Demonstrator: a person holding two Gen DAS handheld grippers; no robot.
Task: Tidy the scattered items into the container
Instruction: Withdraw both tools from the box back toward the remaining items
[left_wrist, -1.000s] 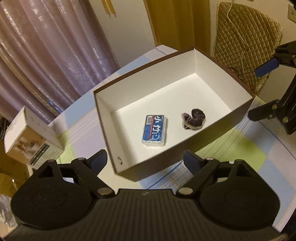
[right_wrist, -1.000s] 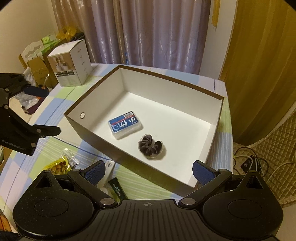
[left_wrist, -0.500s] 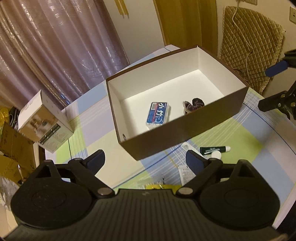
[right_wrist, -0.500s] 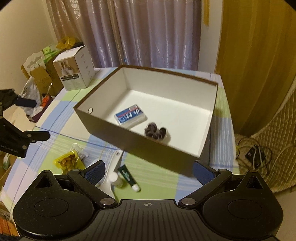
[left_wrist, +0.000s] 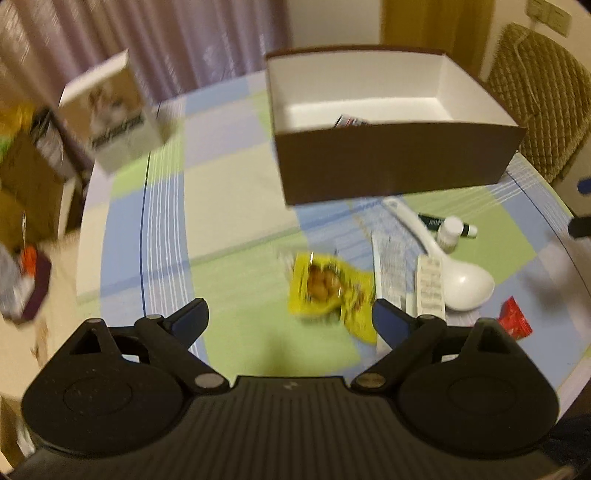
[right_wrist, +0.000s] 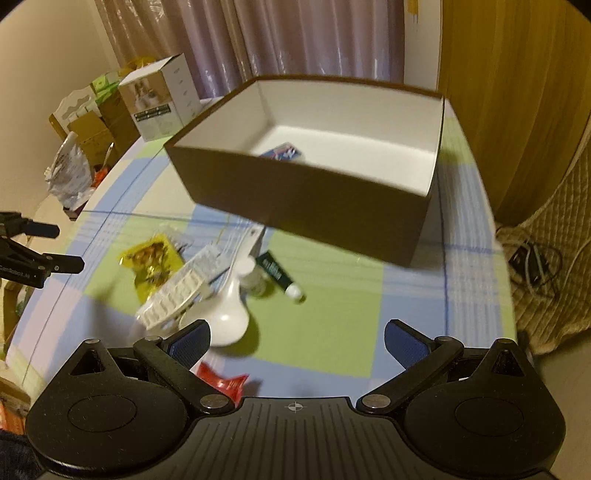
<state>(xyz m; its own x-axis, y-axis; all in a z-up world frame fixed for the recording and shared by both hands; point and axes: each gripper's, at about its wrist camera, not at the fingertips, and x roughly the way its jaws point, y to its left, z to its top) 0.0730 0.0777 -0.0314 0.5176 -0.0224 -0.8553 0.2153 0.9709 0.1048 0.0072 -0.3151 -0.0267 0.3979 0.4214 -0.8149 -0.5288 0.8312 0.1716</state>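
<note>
A brown box with white inside (left_wrist: 391, 162) (right_wrist: 303, 199) stands at the back of the table; a blue packet (right_wrist: 282, 152) peeks over its near wall. In front of it lie a yellow snack bag (left_wrist: 328, 291) (right_wrist: 153, 262), a white spoon (left_wrist: 458, 280) (right_wrist: 229, 314), a white blister strip (left_wrist: 430, 286) (right_wrist: 173, 299), a small white bottle (left_wrist: 450, 232) (right_wrist: 253, 277), a dark green tube (left_wrist: 443, 223) (right_wrist: 279, 275) and a red packet (left_wrist: 515, 325) (right_wrist: 218, 380). My left gripper (left_wrist: 290, 319) is open and empty above the table near the snack bag. My right gripper (right_wrist: 297, 341) is open and empty above the spoon and red packet.
A white and tan carton (left_wrist: 118, 114) (right_wrist: 160, 103) stands at the table's far left corner. Cardboard boxes and bags (right_wrist: 85, 147) sit on the floor beyond the left edge. A quilted chair (left_wrist: 539, 99) is at the right. The tablecloth (left_wrist: 236, 206) is checked green and blue.
Both grippers have pulled back and dropped from over the box toward the near side of the table. The scattered items in front of the box have come into view. Both stay open.
</note>
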